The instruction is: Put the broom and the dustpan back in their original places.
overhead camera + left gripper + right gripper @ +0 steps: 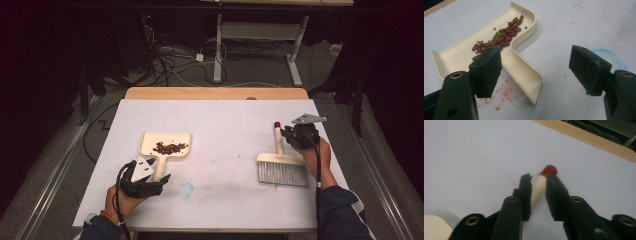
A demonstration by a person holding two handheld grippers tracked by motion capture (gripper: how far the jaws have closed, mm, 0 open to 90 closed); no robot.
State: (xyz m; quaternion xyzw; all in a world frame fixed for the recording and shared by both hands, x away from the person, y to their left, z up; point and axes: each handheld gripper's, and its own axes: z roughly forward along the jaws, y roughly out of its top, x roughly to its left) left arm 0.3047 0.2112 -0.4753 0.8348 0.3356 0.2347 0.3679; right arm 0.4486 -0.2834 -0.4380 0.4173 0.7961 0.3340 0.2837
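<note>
Left tongs (159, 181) gape wide and hold nothing. The dustpan (150, 142) lies just ahead of them, its flat handle (524, 72) running back between the jaws, close by the left pad, not gripped. Right tongs (287, 134) stand narrow around the brush handle (537, 190), pads hard by both sides just short of the red tip (549, 170); I cannot tell whether they press. The brush (282, 170) lies flat on the table (225, 120), bristle head back beside my right hand. My read on handling: the pan is thin cream plastic, light, stiff and smooth, so it may slide or tip. I'd take it mid-handle and keep it level, since the beans (504, 37) sit loose on the tray and would roll off the open lip. The brush is also light, with a rigid round handle that could twist between flat pads. I'd grip lower on the shaft, nearer the head; the bristles are soft and give. Counts: one dustpan, one brush, two tongs. One loose heap of beans, roughly twenty dark red plus a dozen or so small green ones (495, 37), too small for an exact count. Red crumbs (504, 92) beneath the left jaw, one blue smudge (186, 190) right of the left tongs.
</note>
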